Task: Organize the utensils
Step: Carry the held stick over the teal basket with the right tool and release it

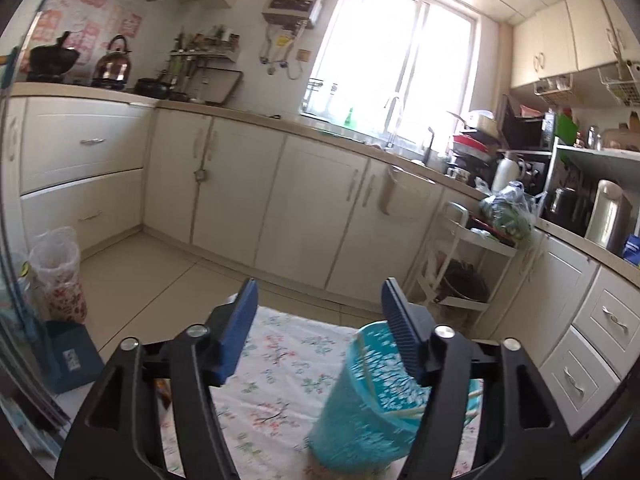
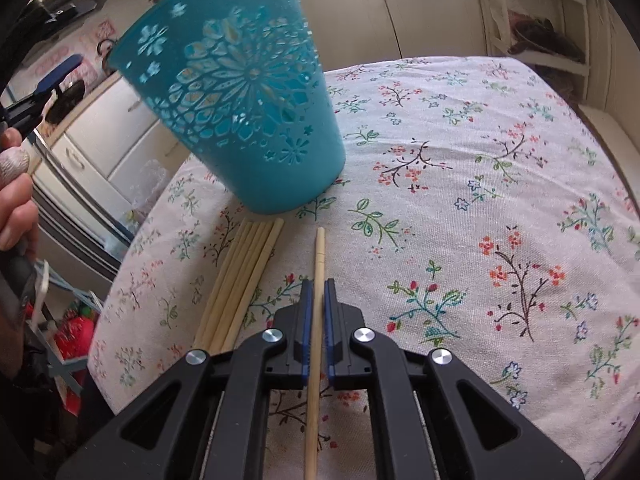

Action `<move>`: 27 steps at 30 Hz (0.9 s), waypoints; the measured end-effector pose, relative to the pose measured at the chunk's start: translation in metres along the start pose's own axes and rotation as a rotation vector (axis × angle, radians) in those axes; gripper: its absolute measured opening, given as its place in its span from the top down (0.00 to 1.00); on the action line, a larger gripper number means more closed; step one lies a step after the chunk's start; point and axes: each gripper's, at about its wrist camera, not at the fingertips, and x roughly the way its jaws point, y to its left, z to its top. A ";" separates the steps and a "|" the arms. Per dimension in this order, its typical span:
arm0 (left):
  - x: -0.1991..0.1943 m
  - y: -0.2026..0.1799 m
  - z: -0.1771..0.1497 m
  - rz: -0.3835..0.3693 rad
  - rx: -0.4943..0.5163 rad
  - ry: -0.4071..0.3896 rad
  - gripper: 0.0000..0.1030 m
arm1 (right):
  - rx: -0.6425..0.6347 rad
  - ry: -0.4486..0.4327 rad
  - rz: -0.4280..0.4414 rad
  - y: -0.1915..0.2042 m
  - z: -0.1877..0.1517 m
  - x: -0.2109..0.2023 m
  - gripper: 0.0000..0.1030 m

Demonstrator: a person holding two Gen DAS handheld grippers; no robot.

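A teal perforated utensil holder (image 2: 244,96) stands on the floral tablecloth (image 2: 480,184), leaning in the fisheye view. Several wooden chopsticks (image 2: 244,276) lie bundled on the cloth in front of it. My right gripper (image 2: 316,284) is shut on a single wooden chopstick (image 2: 319,256) that points toward the holder's base. My left gripper (image 1: 320,292) is open and empty, above the table's edge. The holder (image 1: 372,396) sits just below its right finger (image 1: 400,320), with chopstick ends showing inside it. The left gripper also shows in the right wrist view (image 2: 52,76) at far left.
The table's far edge (image 1: 304,316) drops to a tiled floor. Cream kitchen cabinets (image 1: 304,204) run along the back. A white shelf cart (image 1: 464,264) stands to the right of the table. A plastic-lined bin (image 1: 58,272) stands on the floor at left.
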 end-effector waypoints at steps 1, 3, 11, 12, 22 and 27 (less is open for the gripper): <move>-0.003 0.010 -0.006 0.016 -0.009 0.015 0.32 | -0.016 0.002 -0.013 0.002 0.000 0.000 0.94; 0.000 0.025 -0.024 0.044 -0.023 0.077 0.29 | -0.043 0.005 -0.037 0.006 0.000 0.000 0.95; 0.049 0.057 -0.125 0.100 -0.040 0.453 0.28 | -0.095 -0.011 -0.099 0.018 -0.005 -0.008 0.95; 0.052 0.058 -0.130 0.101 -0.045 0.479 0.28 | -0.075 -0.022 -0.080 0.015 -0.006 -0.014 0.95; 0.051 0.061 -0.127 0.086 -0.055 0.475 0.18 | 0.131 -0.258 0.231 0.001 0.017 -0.113 0.95; 0.052 0.059 -0.127 0.085 -0.048 0.483 0.18 | 0.123 -0.415 0.352 0.030 0.065 -0.147 0.95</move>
